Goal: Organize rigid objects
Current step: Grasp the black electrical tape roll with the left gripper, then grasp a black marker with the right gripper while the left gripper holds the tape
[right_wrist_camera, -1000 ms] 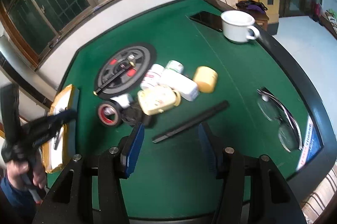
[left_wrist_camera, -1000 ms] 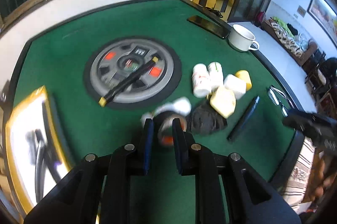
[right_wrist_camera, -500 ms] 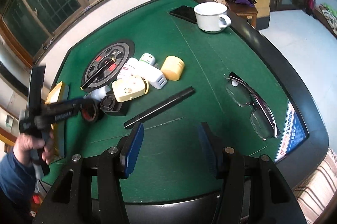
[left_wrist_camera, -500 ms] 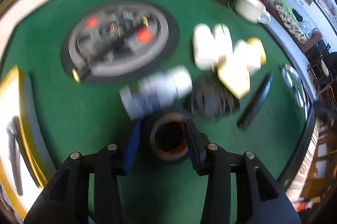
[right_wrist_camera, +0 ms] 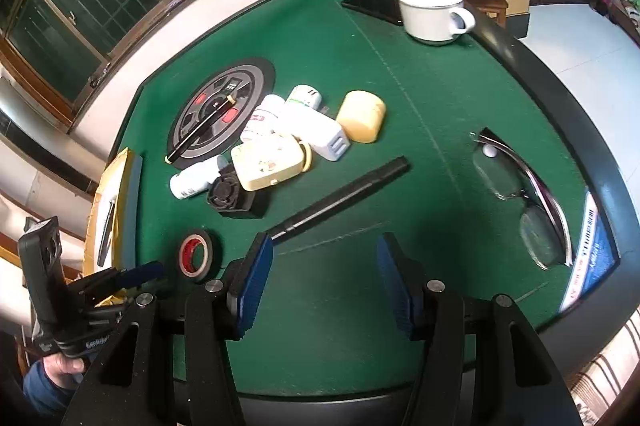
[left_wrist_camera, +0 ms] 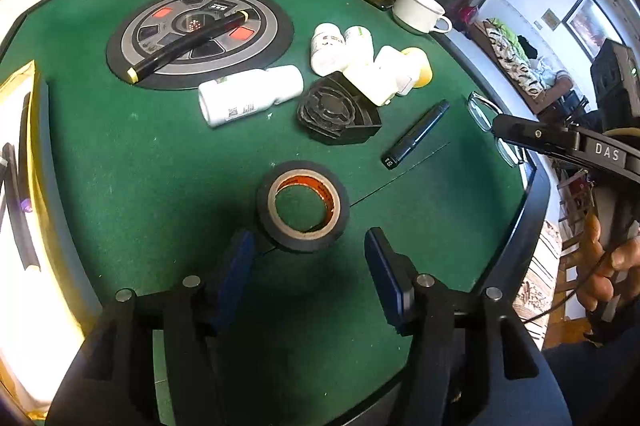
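A black tape roll (left_wrist_camera: 303, 205) with an orange core lies flat on the green table, just ahead of my open, empty left gripper (left_wrist_camera: 306, 262); it also shows in the right wrist view (right_wrist_camera: 196, 254). A white bottle (left_wrist_camera: 250, 99) lies on its side beyond it, next to a black fan-like part (left_wrist_camera: 336, 111). A cluster of white bottles (left_wrist_camera: 340, 45), a cream box (right_wrist_camera: 270, 161), a white adapter (right_wrist_camera: 320, 133) and a yellow jar (right_wrist_camera: 362, 115) lies mid-table. My right gripper (right_wrist_camera: 324, 274) is open and empty near the front edge, behind a long black pen (right_wrist_camera: 340, 195).
A round grey dial plate (left_wrist_camera: 200, 33) carries a black marker (left_wrist_camera: 188, 43). A white cup (right_wrist_camera: 434, 11) and a phone (right_wrist_camera: 372, 5) stand at the far right. Glasses (right_wrist_camera: 520, 197) lie by the right edge. A yellow-edged tray (left_wrist_camera: 20, 165) is on the left.
My left gripper has let go of the tape roll, opened wide and backed off; the roll now lies flat nearer the front edge. The right gripper stayed open.
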